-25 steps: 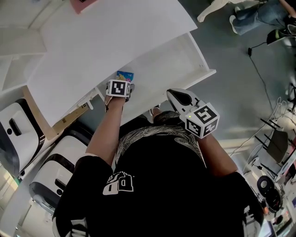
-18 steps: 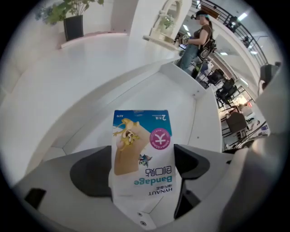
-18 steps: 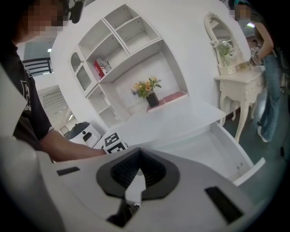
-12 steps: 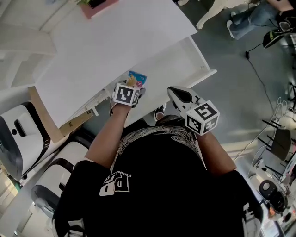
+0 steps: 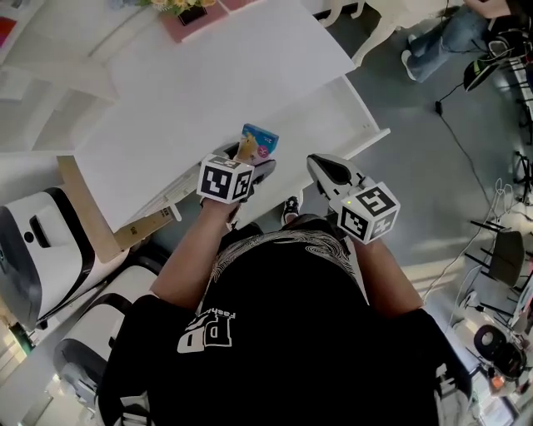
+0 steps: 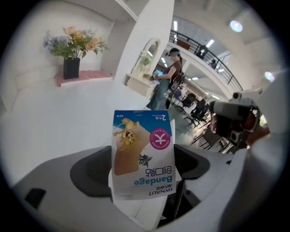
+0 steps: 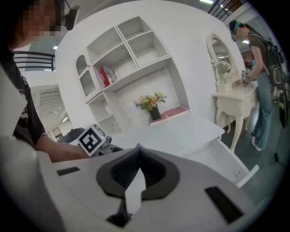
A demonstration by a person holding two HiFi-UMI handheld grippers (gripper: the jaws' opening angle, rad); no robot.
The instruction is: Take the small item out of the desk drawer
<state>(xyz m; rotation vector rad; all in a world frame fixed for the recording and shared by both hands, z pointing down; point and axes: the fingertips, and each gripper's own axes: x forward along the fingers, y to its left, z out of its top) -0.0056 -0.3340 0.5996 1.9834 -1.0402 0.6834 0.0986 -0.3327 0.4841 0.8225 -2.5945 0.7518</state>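
My left gripper (image 5: 247, 160) is shut on a small blue and white bandage packet (image 5: 256, 141), which it holds up above the front edge of the white desk (image 5: 200, 79). In the left gripper view the packet (image 6: 142, 154) stands upside down between the jaws. The open desk drawer (image 5: 333, 112) lies to the right, its white inside bare where it shows. My right gripper (image 5: 321, 169) hangs shut and empty over the drawer's near edge; its jaws (image 7: 136, 170) meet at the tips.
A pink tray with a vase of flowers (image 5: 187, 10) sits at the desk's far edge. A white shelf unit (image 7: 127, 59) rises behind the desk. White chairs (image 5: 33, 241) stand at the left. A person (image 6: 170, 77) stands near a dressing table (image 7: 231, 102).
My left gripper has lifted the bandage packet up and to the right, out of the drawer and above the desk edge. The right gripper has hardly moved.
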